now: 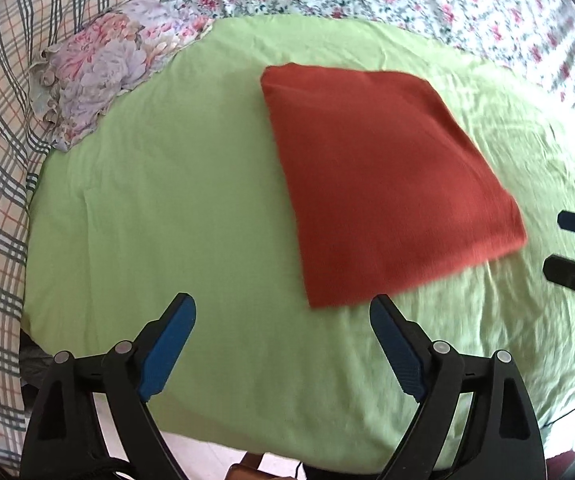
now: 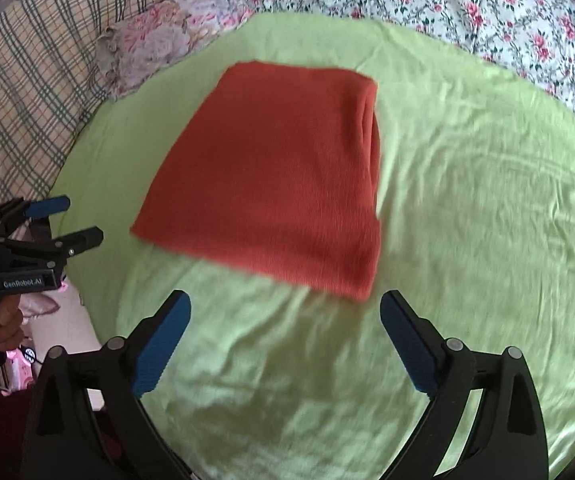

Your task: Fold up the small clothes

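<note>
Rust-red garment (image 1: 383,176) folded flat on green sheet (image 1: 167,208), floral pillow (image 1: 107,68) far left, left gripper (image 1: 283,320) & right gripper (image 2: 285,316) both wide open, empty, just near of it

Black hand-held gripper (image 1: 283,308), blue ribbed pads (image 1: 167,350), silver screws.

Bright, soft daylight; slight motion blur, strong fisheye warping and dark corners

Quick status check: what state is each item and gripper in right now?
Orange-red garment: folded into a flat rectangle, lying on the green sheet, not held.
Green sheet: spread out, lightly wrinkled.
Floral pillow: lying at the sheet's far left edge.
Left gripper: open, empty.
Right gripper: open, empty.
</note>
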The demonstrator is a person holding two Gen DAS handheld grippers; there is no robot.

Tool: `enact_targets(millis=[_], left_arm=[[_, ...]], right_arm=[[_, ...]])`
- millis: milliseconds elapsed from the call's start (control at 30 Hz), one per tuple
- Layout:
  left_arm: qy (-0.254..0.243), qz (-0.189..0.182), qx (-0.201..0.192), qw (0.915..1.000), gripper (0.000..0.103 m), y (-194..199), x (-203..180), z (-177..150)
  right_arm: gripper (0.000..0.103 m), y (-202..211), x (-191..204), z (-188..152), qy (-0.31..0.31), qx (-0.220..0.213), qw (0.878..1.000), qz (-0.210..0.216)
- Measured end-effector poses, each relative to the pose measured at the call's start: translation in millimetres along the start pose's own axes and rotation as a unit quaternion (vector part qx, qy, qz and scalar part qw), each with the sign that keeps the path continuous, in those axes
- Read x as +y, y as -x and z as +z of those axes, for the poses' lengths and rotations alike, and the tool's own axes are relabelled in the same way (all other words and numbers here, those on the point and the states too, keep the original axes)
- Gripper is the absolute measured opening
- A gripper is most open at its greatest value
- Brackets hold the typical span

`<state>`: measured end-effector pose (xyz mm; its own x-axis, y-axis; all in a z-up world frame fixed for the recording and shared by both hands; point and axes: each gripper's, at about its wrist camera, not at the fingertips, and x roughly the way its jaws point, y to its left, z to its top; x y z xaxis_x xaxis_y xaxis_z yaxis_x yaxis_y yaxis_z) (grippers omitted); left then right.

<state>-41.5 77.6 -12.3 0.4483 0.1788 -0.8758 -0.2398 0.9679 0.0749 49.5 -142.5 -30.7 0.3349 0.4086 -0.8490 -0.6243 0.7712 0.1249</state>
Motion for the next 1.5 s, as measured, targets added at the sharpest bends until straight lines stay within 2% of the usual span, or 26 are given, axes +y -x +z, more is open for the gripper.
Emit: enact_targets(millis=[233, 600, 967, 1500], left_arm=[[0.005, 0.007, 0.011, 0.9999, 0.090, -15, 1, 21], [-0.007, 0.007, 0.018, 0.9998, 0.090, -31, -13, 37], [-0.010, -0.005, 0.028, 0.9995, 0.091, -46, -20, 53], [-0.014, -0.011, 0.034, 0.9993, 0.092, -50, -23, 54]], right_arm=[[0.100, -27, 5, 26, 0.010, 0.019, 1.000, -0.006], [0.100, -53, 1, 50, -0.012, 0.030, 0.999, 0.001], [0.100, -63, -15, 62, -0.029, 0.040, 0.999, 0.001], [0.100, -68, -9, 65, -0.032, 0.044, 0.998, 0.006]])
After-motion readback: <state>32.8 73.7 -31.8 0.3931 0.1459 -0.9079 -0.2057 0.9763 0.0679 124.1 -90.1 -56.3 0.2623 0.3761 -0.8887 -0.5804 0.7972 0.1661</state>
